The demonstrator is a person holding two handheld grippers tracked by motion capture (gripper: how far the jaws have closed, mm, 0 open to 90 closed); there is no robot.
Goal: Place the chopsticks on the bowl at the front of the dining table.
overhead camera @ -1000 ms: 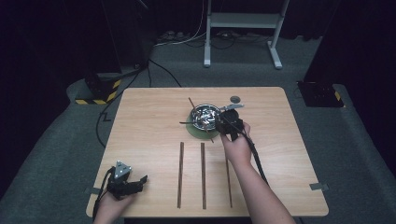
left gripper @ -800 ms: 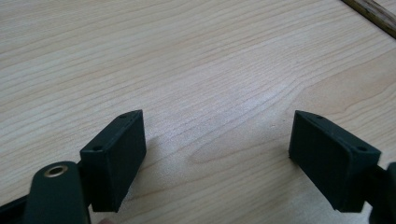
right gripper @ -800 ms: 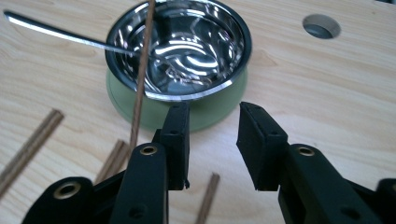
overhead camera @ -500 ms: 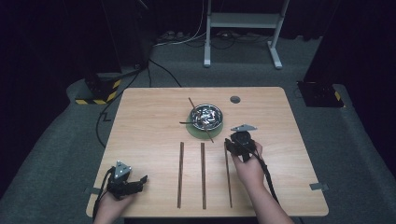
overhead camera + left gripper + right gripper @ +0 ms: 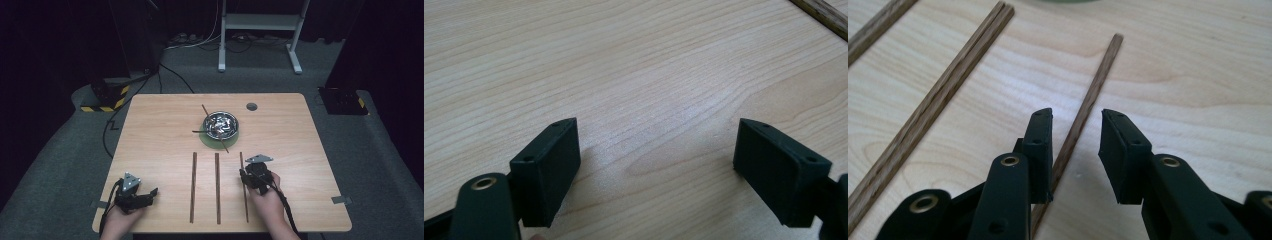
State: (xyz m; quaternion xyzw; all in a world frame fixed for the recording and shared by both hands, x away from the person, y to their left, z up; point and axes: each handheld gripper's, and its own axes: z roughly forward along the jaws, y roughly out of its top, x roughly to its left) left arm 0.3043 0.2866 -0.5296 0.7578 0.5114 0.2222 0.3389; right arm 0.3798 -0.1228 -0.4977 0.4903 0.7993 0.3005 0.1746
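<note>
Right tongs [image 5: 1075, 150] part-open astride the wooden stick [image 5: 1087, 107].
Thin, stiff, light, slippery; grip mid-length. Left tongs [image 5: 656, 160] wide, empty.

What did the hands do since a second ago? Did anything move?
The right hand-held gripper came back from the bowl toward the person and sank onto the rightmost stick. The stick lies between its jaws, which stand a little apart and do not squeeze it. The left hand-held gripper stayed put, open on the table. The bowl and the other sticks did not move.
</note>
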